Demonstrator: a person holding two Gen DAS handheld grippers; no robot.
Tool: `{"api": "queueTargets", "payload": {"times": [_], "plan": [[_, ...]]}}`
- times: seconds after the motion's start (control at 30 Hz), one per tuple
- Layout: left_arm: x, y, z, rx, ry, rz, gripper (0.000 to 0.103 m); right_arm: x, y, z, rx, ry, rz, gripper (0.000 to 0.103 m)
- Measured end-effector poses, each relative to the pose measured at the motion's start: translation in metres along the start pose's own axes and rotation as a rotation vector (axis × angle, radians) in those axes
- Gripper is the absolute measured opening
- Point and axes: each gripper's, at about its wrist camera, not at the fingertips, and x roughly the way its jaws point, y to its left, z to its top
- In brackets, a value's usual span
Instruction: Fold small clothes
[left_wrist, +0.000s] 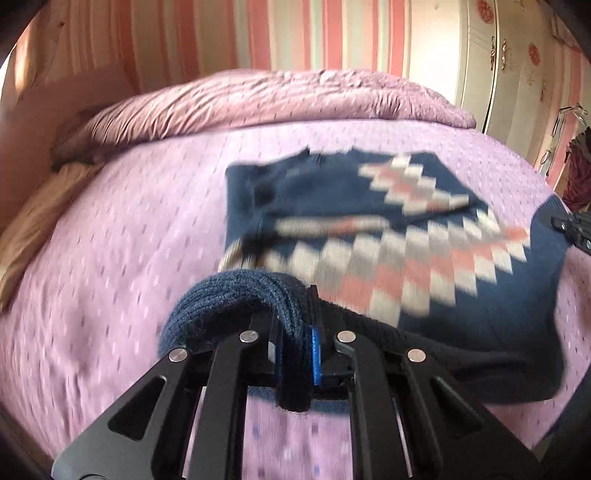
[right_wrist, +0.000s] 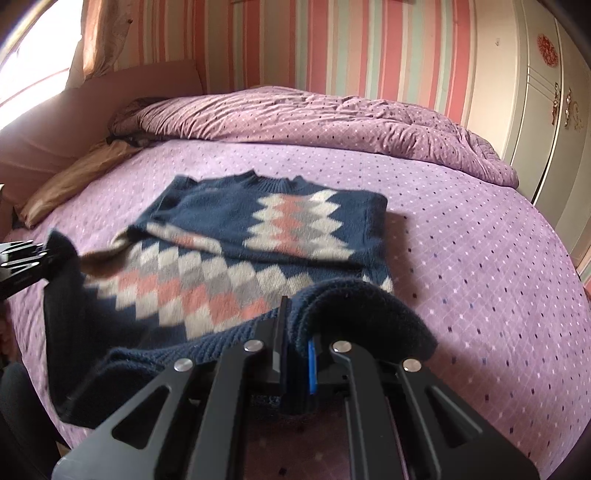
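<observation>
Left gripper (left_wrist: 295, 332): clamped on near hem corner of navy sweater (left_wrist: 369, 229), hem raised clear of purple bedspread (left_wrist: 129, 221). Sweater centre: collar end flat on bed, sleeves folded in. Right gripper (right_wrist: 295, 343): clamped on opposite hem corner. Step in hand, as judged: bottom-to-collar fold. Next move calls for level, matched carry of both corners toward collar, then release.
</observation>
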Motion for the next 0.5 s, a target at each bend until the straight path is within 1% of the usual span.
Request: {"api": "queueTargets", "payload": {"times": [0.1, 0.2, 0.3, 0.37, 0.43, 0.5], "plan": [[0.007, 0.0, 0.026, -0.006, -0.038, 0.005, 0.009, 0.004, -0.009, 0.019, 0.021, -0.013, 0.002, 0.007], [0.016, 0.002, 0.058, -0.012, -0.085, 0.032, 0.009, 0.013, -0.015, 0.042, -0.012, -0.027, -0.017, 0.007], [0.027, 0.01, 0.09, -0.002, -0.122, 0.09, 0.009, 0.027, -0.02, 0.071, -0.061, -0.058, -0.053, 0.007], [0.045, 0.023, 0.111, -0.008, -0.121, 0.116, 0.009, 0.042, -0.025, 0.093, -0.09, -0.079, -0.088, 0.007], [0.068, 0.037, 0.128, -0.016, -0.116, 0.148, 0.009, 0.067, -0.034, 0.115, -0.09, -0.079, -0.108, 0.007], [0.088, 0.045, 0.141, -0.001, -0.107, 0.181, 0.009, 0.088, -0.043, 0.13, -0.087, -0.081, -0.128, 0.007]]}}
